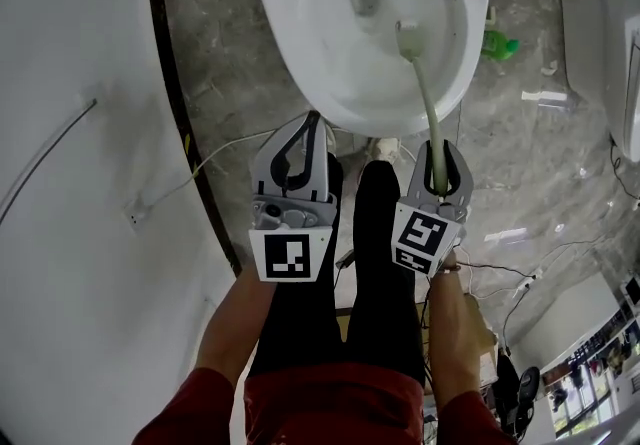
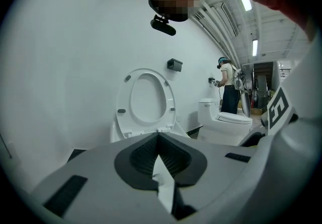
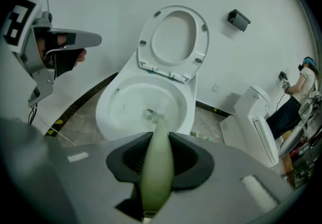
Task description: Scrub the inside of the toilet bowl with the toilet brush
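Observation:
A white toilet bowl stands open below me, its seat and lid raised against the wall. My right gripper is shut on the pale green handle of the toilet brush. The brush head rests inside the bowl, to the right of the drain hole. My left gripper hangs shut and holds nothing, just in front of the bowl's near rim; its view looks at the raised seat.
A curved white wall with a black floor strip lies to the left. A white cable crosses the marble floor. Green litter lies right of the bowl. A second toilet stands to the right, a person beyond it.

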Demonstrator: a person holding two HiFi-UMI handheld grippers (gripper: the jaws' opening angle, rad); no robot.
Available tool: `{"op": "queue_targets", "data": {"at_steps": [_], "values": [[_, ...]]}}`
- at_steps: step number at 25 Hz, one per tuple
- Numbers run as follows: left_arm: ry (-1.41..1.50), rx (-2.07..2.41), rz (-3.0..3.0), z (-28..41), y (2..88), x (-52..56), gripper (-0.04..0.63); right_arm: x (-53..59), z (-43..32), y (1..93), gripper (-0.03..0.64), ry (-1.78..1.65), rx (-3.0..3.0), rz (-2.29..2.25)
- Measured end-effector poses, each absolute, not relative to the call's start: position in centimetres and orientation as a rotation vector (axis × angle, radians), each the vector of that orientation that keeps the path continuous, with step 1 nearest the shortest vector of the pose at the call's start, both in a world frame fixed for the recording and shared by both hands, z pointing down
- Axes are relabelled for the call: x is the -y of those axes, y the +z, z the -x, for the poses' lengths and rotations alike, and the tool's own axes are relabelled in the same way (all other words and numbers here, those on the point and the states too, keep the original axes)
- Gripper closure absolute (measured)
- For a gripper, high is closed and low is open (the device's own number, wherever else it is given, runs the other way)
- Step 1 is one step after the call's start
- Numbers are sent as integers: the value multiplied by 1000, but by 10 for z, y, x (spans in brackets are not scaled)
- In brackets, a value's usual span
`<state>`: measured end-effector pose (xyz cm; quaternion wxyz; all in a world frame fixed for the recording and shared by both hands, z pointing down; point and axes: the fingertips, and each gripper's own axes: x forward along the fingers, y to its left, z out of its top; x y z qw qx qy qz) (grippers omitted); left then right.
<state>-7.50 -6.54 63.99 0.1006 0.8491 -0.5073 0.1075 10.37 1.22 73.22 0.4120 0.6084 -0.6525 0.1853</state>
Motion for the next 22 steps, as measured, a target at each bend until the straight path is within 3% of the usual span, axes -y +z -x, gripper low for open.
{"op": "queue_targets", "data": {"at_steps": [13, 22], "values": [[405, 1613, -2393, 77, 638, 56, 591, 3, -30, 722, 506, 773, 1952, -1411], [371, 1615, -2342, 61, 647, 64, 591, 23, -93, 773, 508, 649, 1792, -1432]]}}
